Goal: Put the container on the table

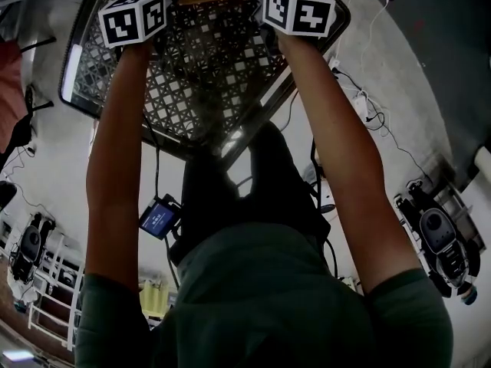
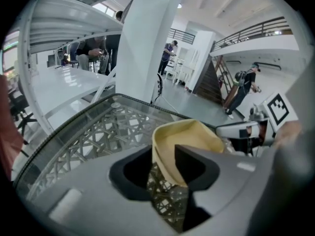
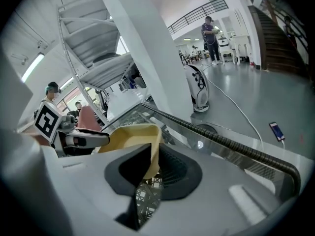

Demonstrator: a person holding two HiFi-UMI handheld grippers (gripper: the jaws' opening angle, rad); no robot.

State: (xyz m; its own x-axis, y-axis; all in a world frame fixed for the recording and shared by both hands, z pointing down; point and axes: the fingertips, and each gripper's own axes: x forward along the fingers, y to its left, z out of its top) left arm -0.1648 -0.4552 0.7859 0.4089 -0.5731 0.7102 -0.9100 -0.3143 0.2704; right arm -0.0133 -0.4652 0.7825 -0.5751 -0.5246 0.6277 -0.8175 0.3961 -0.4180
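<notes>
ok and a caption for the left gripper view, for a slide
Left gripper open around one wall of the yellow container, over the glass lattice table.

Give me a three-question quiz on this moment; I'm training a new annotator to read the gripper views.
1. True or false: the yellow container lies upside down.
2. What stands between the jaws of the left gripper? A the container's wall; B a cable; C nothing.
3. Which gripper's pads press on the container?
Key: 1 false, its opening faces up. 2 A. 3 the right gripper; the left one stands open round the wall.
</notes>
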